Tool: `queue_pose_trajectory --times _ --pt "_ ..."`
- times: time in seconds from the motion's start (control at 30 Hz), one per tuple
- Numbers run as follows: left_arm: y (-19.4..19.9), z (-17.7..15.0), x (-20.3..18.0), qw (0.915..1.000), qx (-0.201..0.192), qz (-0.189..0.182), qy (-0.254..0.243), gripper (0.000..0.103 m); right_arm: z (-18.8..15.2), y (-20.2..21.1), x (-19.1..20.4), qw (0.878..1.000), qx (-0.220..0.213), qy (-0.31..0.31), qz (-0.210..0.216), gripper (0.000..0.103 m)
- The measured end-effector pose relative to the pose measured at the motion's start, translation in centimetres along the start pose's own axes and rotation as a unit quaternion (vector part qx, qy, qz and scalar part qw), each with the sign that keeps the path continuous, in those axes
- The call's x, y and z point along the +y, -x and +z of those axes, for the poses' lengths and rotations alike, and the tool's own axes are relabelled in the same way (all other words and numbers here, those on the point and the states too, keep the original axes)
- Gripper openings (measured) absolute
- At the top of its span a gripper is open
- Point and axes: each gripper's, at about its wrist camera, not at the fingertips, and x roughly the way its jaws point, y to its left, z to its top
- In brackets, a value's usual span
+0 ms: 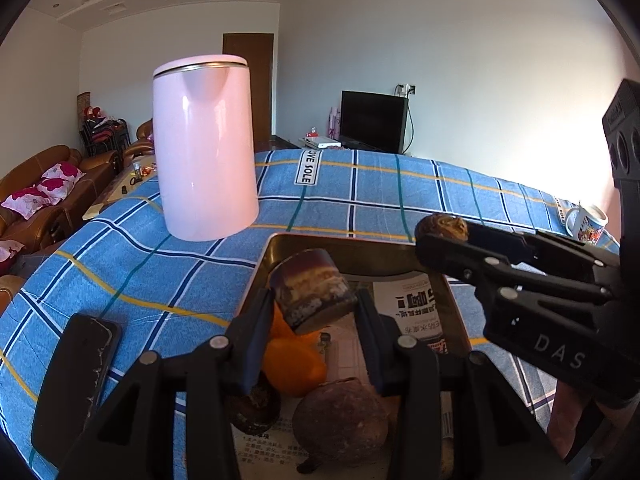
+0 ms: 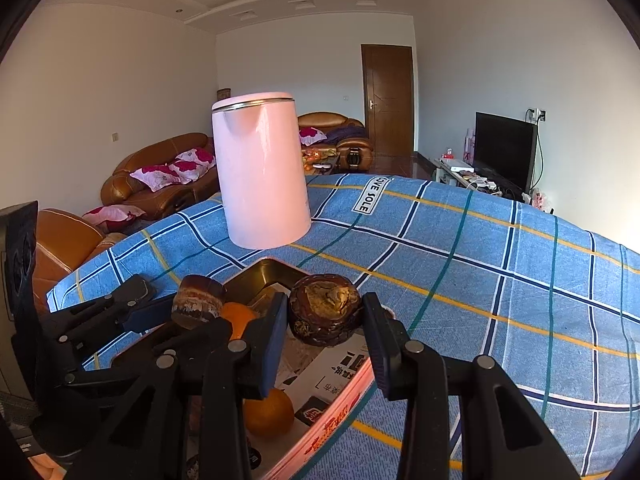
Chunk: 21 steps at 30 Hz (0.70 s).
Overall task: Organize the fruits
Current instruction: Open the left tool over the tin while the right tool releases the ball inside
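Right wrist: plaid tablecloth (image 2: 480, 280), sofa (image 2: 160, 176) behind.

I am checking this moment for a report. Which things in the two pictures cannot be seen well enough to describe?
- Left wrist view: a dark round fruit in the tray is half hidden behind the left gripper.
- Left wrist view: the mug is partly hidden by the right gripper, its print too small to read.
- Right wrist view: the lower orange is partly covered by a gripper finger.
- Both views: the tray's near end is cut off by the bottom edge.
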Motion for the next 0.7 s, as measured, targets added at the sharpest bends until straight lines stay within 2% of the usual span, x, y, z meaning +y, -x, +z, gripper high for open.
queue_pose_trajectory --times 0.3,0.7 --pt "-0.6 -0.3 0.2 0.9998 0.017 -0.003 -0.007 0.043 -0.8 -1.7 0.1 0.999 0.043 0.005 -0.002 0.040" --pt "-1.0 -0.5 0.1 0.9991 0.037 -0.001 -0.022 0.043 -1.3 -2.8 0.2 0.997 0.077 0.012 0.000 0.040"
